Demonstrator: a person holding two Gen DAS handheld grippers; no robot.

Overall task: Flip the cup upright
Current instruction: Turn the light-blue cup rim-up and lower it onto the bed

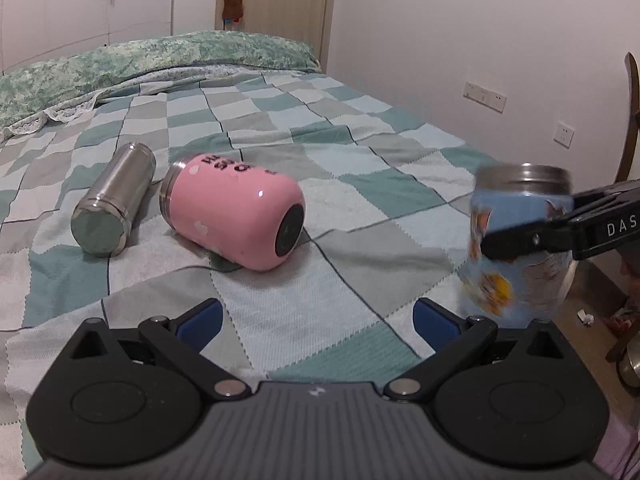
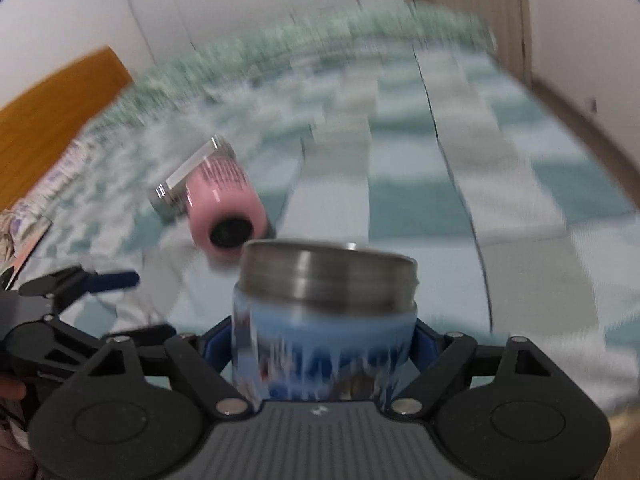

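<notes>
My right gripper is shut on a blue cartoon-printed cup with a steel rim, held nearly upright with its mouth up above the bed; the right wrist view is blurred. In the left wrist view the same cup is at the right, clamped by the right gripper's black fingers. A pink cup lies on its side on the checked blanket, its base towards me. A steel cup lies on its side to its left. My left gripper is open and empty, short of the pink cup.
A green quilt is bunched along the far side of the bed. A white wall with sockets runs along the right. The bed's right edge drops to the floor near the blue cup. A wooden board stands at the left.
</notes>
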